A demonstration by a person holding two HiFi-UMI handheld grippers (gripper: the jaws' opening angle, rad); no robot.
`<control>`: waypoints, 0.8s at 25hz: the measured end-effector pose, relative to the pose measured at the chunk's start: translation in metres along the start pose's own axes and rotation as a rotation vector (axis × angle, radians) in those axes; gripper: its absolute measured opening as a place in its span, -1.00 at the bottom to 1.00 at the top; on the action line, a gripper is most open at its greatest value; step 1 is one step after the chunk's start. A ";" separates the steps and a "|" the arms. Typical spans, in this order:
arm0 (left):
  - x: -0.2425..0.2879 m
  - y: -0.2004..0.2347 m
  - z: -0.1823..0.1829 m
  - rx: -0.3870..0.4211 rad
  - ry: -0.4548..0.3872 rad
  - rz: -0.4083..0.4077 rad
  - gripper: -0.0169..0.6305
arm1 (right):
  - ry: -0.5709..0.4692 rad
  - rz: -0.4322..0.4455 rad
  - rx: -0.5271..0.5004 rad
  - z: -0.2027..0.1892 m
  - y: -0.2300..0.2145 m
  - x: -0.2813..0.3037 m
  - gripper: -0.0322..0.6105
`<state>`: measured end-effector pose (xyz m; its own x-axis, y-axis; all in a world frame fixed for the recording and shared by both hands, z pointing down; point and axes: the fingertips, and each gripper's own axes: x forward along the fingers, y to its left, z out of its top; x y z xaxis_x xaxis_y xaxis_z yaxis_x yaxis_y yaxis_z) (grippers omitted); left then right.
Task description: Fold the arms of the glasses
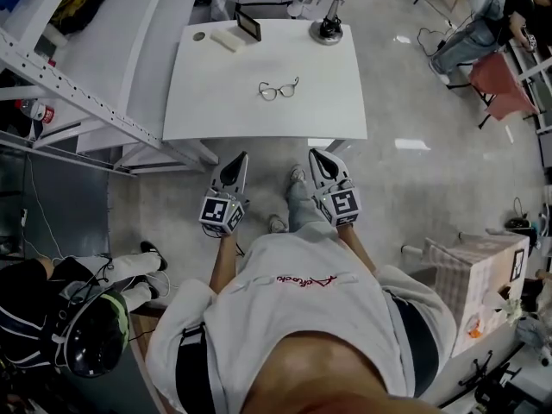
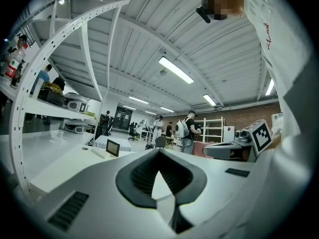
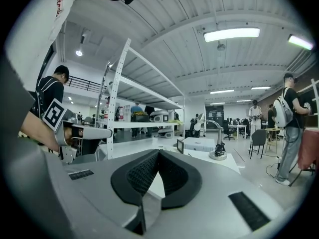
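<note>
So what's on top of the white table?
Glasses lie near the middle of the table. Along its far edge sit a small dark screen, a pale bar, a little round disc and a black stand. Nothing on top is covered.

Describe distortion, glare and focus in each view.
Head view: wide-angle bend curves the edges of the table; the glasses small yet sharp; glare patches on the floor. Left gripper view: dark round vignette, left tongs slightly soft up close. Right gripper view: ceiling strip light blown out, same vignette.
</note>
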<state>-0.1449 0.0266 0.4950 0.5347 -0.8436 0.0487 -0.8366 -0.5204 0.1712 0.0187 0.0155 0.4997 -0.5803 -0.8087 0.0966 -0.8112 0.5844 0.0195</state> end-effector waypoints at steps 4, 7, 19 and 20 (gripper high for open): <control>0.020 0.006 0.001 -0.006 -0.003 -0.004 -0.96 | -0.004 0.006 -0.003 0.000 -0.013 0.016 -0.83; 0.033 0.010 -0.005 -0.019 0.010 -0.008 -0.95 | 0.003 0.006 0.000 -0.004 -0.022 0.028 -0.83; 0.119 0.069 0.008 -0.050 0.003 0.043 -0.96 | 0.017 0.054 0.031 -0.009 -0.080 0.111 -0.83; 0.127 0.076 0.011 -0.048 0.003 0.053 -0.96 | 0.015 0.065 0.030 -0.007 -0.085 0.121 -0.83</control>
<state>-0.1416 -0.1213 0.5038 0.4900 -0.8696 0.0617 -0.8572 -0.4677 0.2156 0.0182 -0.1317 0.5164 -0.6311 -0.7677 0.1112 -0.7736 0.6335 -0.0174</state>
